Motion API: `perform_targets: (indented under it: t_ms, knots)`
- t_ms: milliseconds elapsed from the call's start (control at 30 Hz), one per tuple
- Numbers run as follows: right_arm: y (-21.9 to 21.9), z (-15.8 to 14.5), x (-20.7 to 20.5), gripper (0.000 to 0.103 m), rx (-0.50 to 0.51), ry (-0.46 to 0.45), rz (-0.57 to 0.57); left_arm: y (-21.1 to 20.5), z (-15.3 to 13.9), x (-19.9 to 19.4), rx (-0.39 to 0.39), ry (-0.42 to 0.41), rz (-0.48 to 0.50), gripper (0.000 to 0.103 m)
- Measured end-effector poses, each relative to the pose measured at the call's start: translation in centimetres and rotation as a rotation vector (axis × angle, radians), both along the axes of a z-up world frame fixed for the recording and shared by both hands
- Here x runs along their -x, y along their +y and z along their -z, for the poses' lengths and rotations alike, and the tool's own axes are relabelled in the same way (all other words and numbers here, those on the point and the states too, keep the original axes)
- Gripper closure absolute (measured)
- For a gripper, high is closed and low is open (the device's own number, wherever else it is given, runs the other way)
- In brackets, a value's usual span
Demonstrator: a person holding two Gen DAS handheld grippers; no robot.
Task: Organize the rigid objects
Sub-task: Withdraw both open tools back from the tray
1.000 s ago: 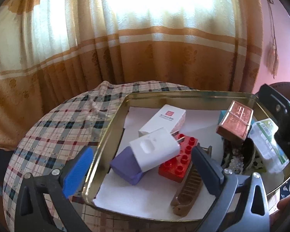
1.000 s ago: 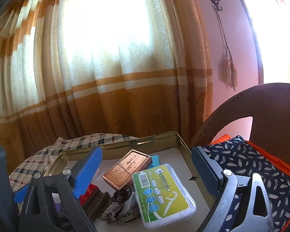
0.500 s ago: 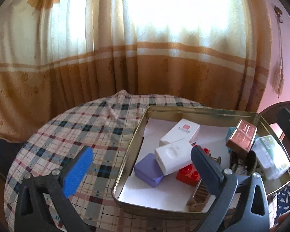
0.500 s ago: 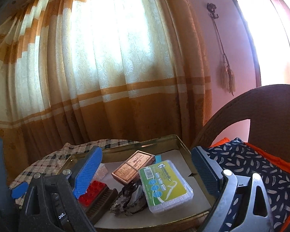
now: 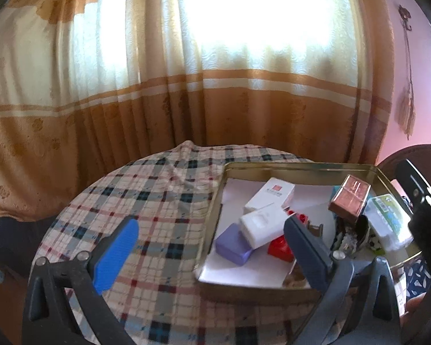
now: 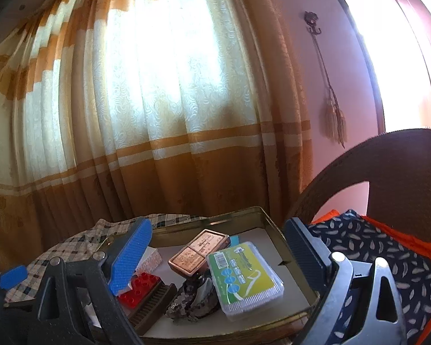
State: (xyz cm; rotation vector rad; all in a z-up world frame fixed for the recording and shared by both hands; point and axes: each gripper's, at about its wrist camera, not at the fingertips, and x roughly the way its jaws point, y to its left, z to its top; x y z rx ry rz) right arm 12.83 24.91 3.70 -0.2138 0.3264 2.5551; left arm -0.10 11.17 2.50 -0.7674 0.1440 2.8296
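A gold tin tray (image 5: 301, 166) sits on the right part of a round table (image 5: 146, 195) covered in a plaid cloth. The tray is lined with white paper and holds all the small things.

Toward its left side a purple block (image 5: 232, 245) lies on the paper, with a white block (image 5: 263, 224) leaning over it and onto a red brick (image 5: 280, 247). A white box (image 5: 270, 195) with a red mark lies just behind them. Nearer the right wall a copper case (image 5: 350, 197) is propped up at a tilt, and a clear floss box (image 5: 388, 220) with a green label lies beside it at the tray's right edge.

In the right wrist view the copper case (image 6: 199, 254) touches the floss box (image 6: 245, 277). In front of them lies a dark crumpled thing (image 6: 192, 302) I cannot identify. The red brick (image 6: 139, 286) is to its left, and a brown comb (image 6: 153, 304) lies against the brick.

The left gripper (image 5: 212, 254) hangs over the table's near side, straddling the tray's left wall. Its fingers (image 5: 115, 254) are spread wide and hold nothing.

The right gripper (image 6: 215, 258) is at the tray's near right side, fingers (image 6: 130, 257) also wide apart and empty, pointing across the tray.

Behind the table hangs an orange and cream curtain (image 5: 186, 100). A brown chair (image 6: 388, 178) with a patterned cushion (image 6: 373, 253) stands to the right.
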Motion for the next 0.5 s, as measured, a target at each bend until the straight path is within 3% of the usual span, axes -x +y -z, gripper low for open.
perform_targets:
  t_ms: [167, 500]
  knots:
    - [-0.9, -0.2, -1.6, 0.008, 0.04, 0.032, -0.014, -1.7, 0.8, 0.0, -0.042, -0.033, -0.032, 0.0]
    - [-3.2, -0.2, -1.8, 0.008, -0.02, 0.006, -0.05, -1.3, 1.5, -0.6, 0.007, 0.001, -0.039, 0.0]
